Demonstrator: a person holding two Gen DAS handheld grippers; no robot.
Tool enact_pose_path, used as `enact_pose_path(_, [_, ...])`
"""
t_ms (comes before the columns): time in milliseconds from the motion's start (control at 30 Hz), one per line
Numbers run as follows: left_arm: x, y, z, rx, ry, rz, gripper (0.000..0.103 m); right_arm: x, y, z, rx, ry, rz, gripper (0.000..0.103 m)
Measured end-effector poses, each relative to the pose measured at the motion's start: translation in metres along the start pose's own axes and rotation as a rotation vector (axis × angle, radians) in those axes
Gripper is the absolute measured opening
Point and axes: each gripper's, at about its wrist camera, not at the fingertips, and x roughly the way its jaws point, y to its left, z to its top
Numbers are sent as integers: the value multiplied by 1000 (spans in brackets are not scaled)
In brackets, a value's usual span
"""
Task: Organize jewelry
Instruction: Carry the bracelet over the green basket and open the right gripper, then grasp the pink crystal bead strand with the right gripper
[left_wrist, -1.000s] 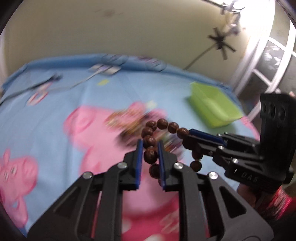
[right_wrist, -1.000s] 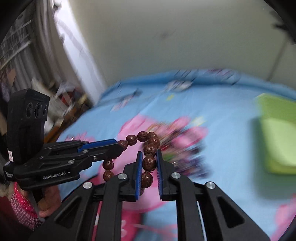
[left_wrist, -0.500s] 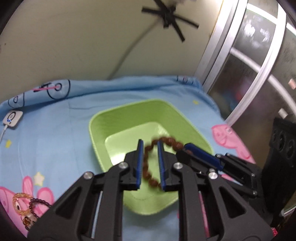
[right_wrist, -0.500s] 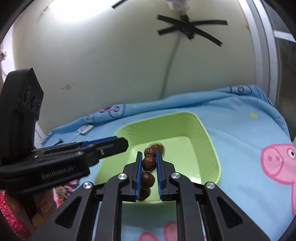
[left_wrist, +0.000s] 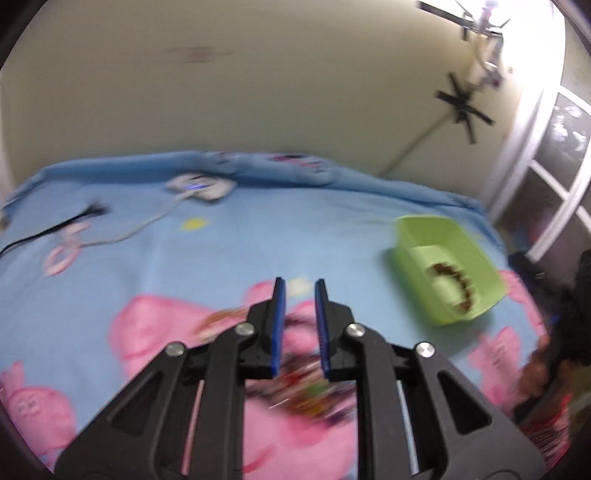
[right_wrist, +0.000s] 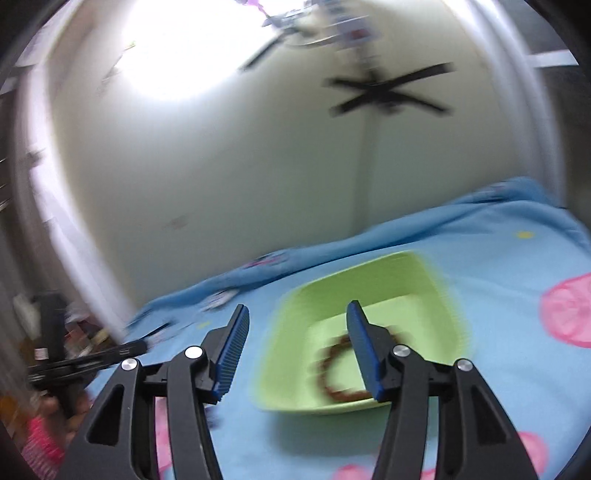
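**Both grippers empty, bead bracelet in green tray**

Right gripper (right_wrist: 297, 332): spread wide, nothing between the blue pads (right_wrist: 231, 354). Hovering just short of the green tray (right_wrist: 291, 369), right finger overlapping the tray in view. Brown bead bracelet (right_wrist: 332, 373) lying loose on the tray floor as an open loop, touching no gripper. Blurred, bead count unreadable.

Left gripper (left_wrist: 299, 295): narrow gap between blue pads (left_wrist: 277, 325), nothing gripped. Parted but only slightly. Pointed over the blue cartoon-pig bedsheet (left_wrist: 221, 251), well away from the tray. Same tray (left_wrist: 410, 258) off to the right in left wrist view, near the sheet's right edge, bracelet (left_wrist: 452, 282) visible inside as a dark arc.

Below the left fingers: smeared multicolour jewelry pile (left_wrist: 306, 391) on a pink pig print, too blurred to tell pieces apart. Orange-ish beaded strand (left_wrist: 221, 319) just left of the fingers, also blurred.

Far side of sheet: white device (left_wrist: 201, 186) with a small blue light, white cable (left_wrist: 147, 225) trailing from it, black cable (left_wrist: 55, 229) at left edge.

Left gripper body also seen low left in right wrist view (right_wrist: 85, 363), held by a hand (right_wrist: 55, 410) with a pink sleeve. Hand on the right gripper partly seen at right edge of left wrist view (left_wrist: 535, 373).

Black taped cross (right_wrist: 388, 92) on cream wall behind the tray. Window frame (left_wrist: 546, 184) to the right.
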Motion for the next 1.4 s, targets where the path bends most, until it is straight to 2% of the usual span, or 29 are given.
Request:
enact_pose_path(67, [-6, 19, -16, -26, 31, -1, 15, 19, 29, -10, -61, 111, 95, 36])
enact_pose_path(100, [-5, 24, -21, -33, 45, -7, 21, 34, 47, -20, -106, 187, 124, 33])
enact_pose_path(133, [-3, 28, -28, -36, 62, -14, 25, 45, 58, -27, -136, 240, 138, 25])
enact_pose_path(167, [0, 29, -34, -34, 72, -17, 31, 59, 70, -36, -166, 305, 152, 22])
enact_pose_path(233, [10, 25, -43, -29, 97, -30, 31, 81, 88, -52, -203, 398, 163, 18])
enact_pose_path(300, [20, 18, -49, -29, 122, -65, 31, 98, 102, -64, -242, 441, 163, 15])
enact_pose_path(367, [34, 15, -56, -25, 160, -66, 30, 115, 115, -73, -268, 486, 165, 11])
enact_pose_path(400, [40, 15, -59, -24, 171, -65, 24, 122, 120, -78, -284, 502, 162, 5])
enact_pose_path(433, [38, 13, -62, -9, 147, -56, 13, 129, 125, -83, -299, 532, 159, 0])
enact_pose_path(467, [38, 13, -65, 4, 164, -70, 5, 133, 128, -90, -301, 564, 170, 0])
enact_pose_path(633, [18, 29, -88, 45, 186, -46, 5, 98, 155, -121, -361, 620, 274, 0])
enact_pose_path(733, [-3, 49, -104, 23, 180, -52, 5, 80, 166, -141, -380, 651, 325, 0])
enact_pose_path(833, [-26, 67, -117, -1, 155, -28, 5, 68, 166, -150, -375, 652, 342, 0])
enact_pose_path(1067, [-52, 85, -124, -36, 117, -3, 5, 62, 148, -141, -321, 611, 301, 0])
enact_pose_path(1200, [-75, 90, -113, -59, 43, -20, 5, 61, 146, -137, -333, 595, 257, 0])
enact_pose_path(1267, [-89, 92, -107, -67, 7, -43, 5, 59, 149, -134, -344, 572, 260, 14])
enact_pose_path(1300, [-96, 92, -104, -70, -9, -56, 5, 56, 155, -132, -368, 545, 263, 26])
enact_pose_path(1333, [-104, 92, -99, -69, -30, -70, 5, 53, 161, -132, -392, 524, 263, 33])
enact_pose_path(1400, [-112, 89, -94, -65, -48, -85, 5, 55, 182, -131, -486, 473, 275, 34])
